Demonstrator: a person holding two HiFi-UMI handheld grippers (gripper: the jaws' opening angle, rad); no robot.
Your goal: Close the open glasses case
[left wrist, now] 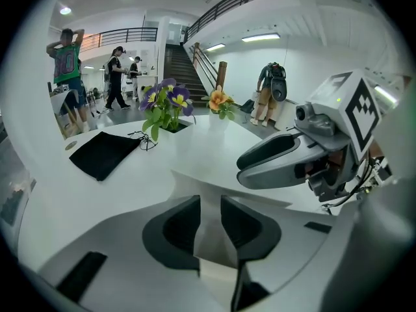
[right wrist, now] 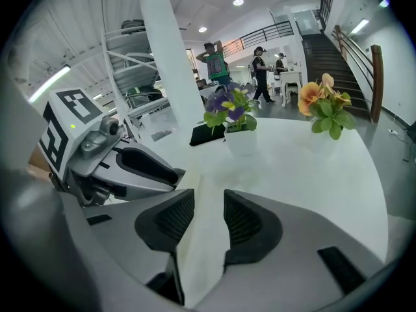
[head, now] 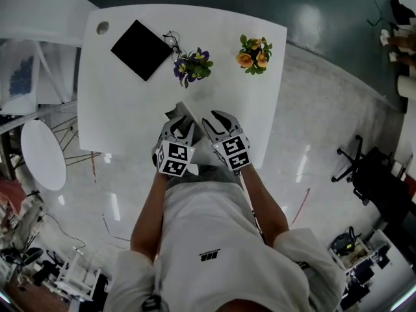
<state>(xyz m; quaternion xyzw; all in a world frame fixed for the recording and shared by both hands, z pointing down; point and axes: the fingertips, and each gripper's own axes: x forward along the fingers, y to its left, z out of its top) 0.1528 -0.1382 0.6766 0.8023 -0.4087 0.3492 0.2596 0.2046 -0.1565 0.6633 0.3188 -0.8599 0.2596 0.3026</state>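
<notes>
Glasses case: pale and flat-panelled, at the near edge of the worktop, right in front of the person and between the two tools.
Left tongs: pressed onto a raised flap of the case, which fills the gap between the pads in the left gripper view.
Right tongs: a narrow gap between the pads, with only pale surface showing through and nothing I can make out gripped.
Which way it lies: the case is directly under the left tongs and just to the inner side of the right tongs, so the left is nearer.
Long axis: judging from the left gripper view, the panel runs crosswise to the left tongs, toward the right tongs.
Coming move: probably folding the held flap down, with the right tongs steadying it.
Elsewhere: a black pouch lies well away at the far side.
</notes>
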